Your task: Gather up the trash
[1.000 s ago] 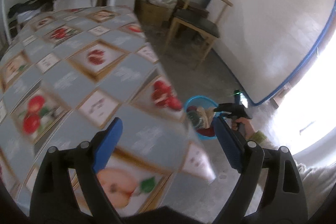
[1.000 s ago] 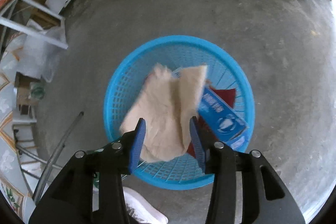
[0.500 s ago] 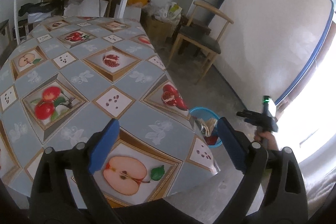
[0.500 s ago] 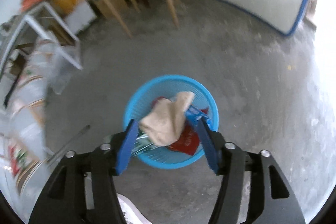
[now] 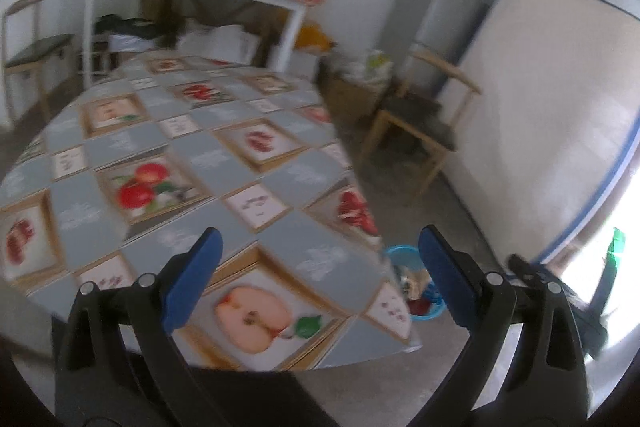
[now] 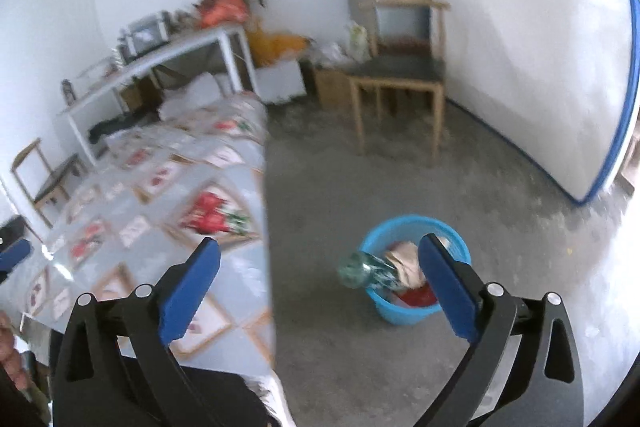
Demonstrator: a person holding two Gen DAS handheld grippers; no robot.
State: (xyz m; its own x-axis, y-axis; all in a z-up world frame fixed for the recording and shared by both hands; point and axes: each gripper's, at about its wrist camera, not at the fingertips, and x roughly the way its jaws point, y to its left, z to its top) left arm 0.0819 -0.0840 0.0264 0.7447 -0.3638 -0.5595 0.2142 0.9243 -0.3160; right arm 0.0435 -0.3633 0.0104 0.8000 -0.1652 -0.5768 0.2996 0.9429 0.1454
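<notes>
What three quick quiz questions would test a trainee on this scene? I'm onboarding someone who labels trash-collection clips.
1. True or false: the right gripper holds the beige paper.
2. Where does the blue basket stand? A) on the table B) on the floor beside the table C) on the chair
3. Fill in: a clear ____ sticks out over the basket's rim.

Key:
1. False. Both it and the left gripper are open and empty; the right one's jaws have just been opening, and the paper lies in the basket.
2. B. It is on the floor by the table, not on the chair.
3. Bottle.
</notes>
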